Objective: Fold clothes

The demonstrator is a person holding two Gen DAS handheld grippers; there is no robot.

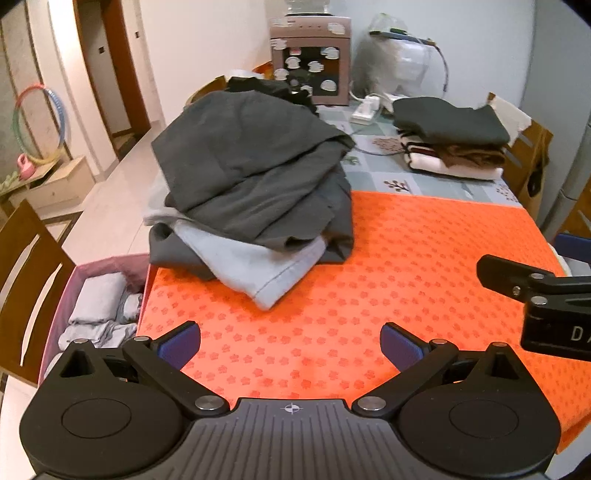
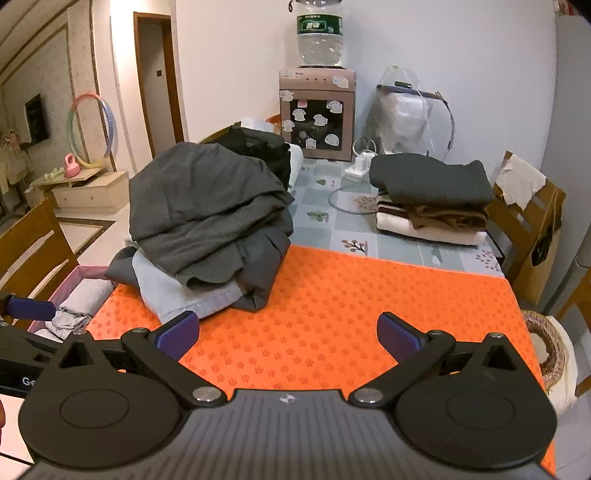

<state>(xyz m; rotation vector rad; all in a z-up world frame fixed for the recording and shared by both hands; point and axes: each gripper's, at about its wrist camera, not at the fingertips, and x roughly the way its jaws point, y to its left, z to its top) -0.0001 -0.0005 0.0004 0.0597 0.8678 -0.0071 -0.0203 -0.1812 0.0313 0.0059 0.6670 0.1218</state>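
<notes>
Fingers (image 1: pixel 400 345) spread; orange mat (image 1: pixel 369 258) bare ahead.

The heap of unfolded clothes (image 1: pixel 255 173) hides the counter's far left part and most of the dark garments (image 1: pixel 266 86) behind it. In the left wrist view the right tongs (image 1: pixel 532 295) are cut off by the right edge, so their spread cannot be told. In the right wrist view the left tongs (image 2: pixel 26 308) are cut by the left edge, one blue pad showing. The water bottle (image 2: pixel 320 33) label is too blurred to read. The folded stack (image 2: pixel 432 199) covers the counter beneath.
</notes>
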